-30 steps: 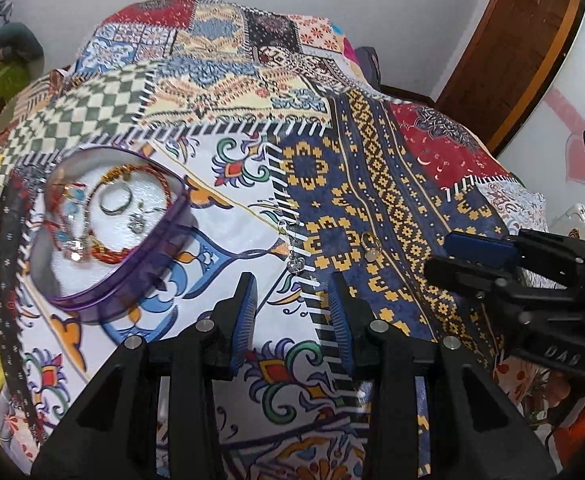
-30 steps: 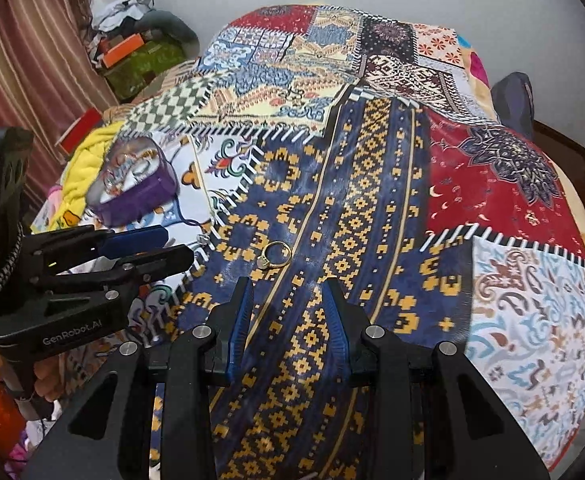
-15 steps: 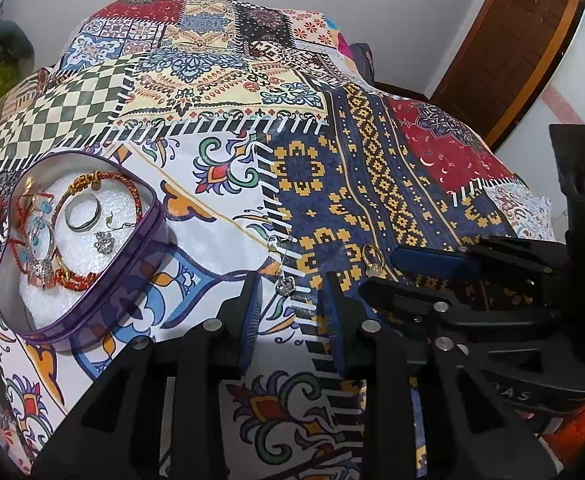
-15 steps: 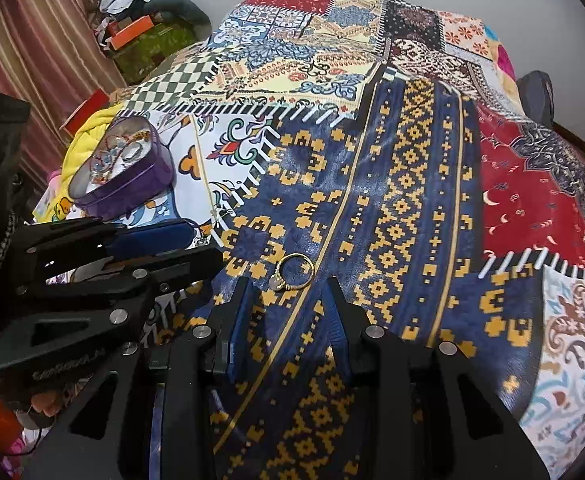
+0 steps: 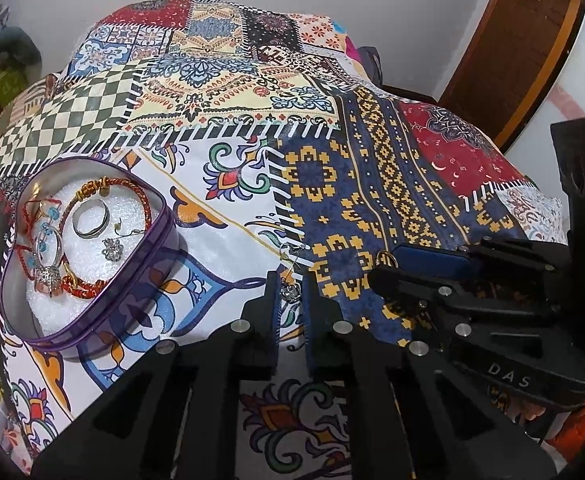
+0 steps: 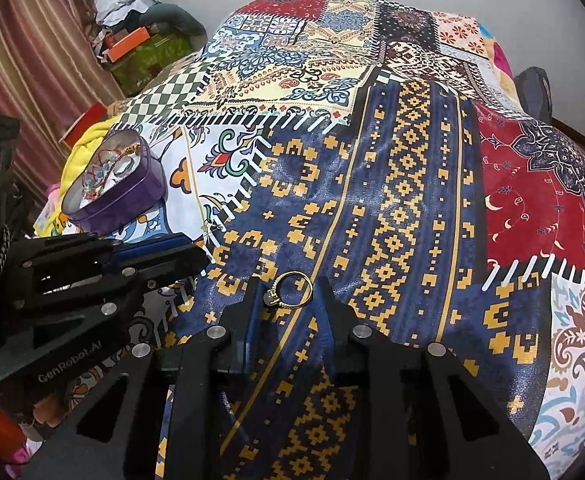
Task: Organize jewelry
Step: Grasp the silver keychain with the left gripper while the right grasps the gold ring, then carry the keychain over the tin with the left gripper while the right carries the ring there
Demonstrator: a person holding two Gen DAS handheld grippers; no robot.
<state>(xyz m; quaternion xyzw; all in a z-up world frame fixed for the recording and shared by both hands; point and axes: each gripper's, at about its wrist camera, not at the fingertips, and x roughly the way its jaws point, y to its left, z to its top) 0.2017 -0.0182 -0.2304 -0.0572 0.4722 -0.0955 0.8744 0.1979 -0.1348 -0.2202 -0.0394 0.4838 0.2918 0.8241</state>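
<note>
Jewelry mostly sits in the purple tin (image 5: 140,300) already; two pieces remain right of the tin on the bedspread (image 6: 412,184). Left claw (image 5: 290,292) nearly closed around a silver earring (image 5: 290,290); right claw (image 6: 288,296) open around a gold ring (image 6: 292,290).

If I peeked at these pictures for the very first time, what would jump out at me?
The bright patchwork bedspread fills nearly everything. To the left sits a purple tin holding bracelets and a silver ring. Close up, a gold ring lies on the blue patch between the open jaws of the right gripper, and a small silver earring sits between the narrower jaws of the left gripper.
</note>
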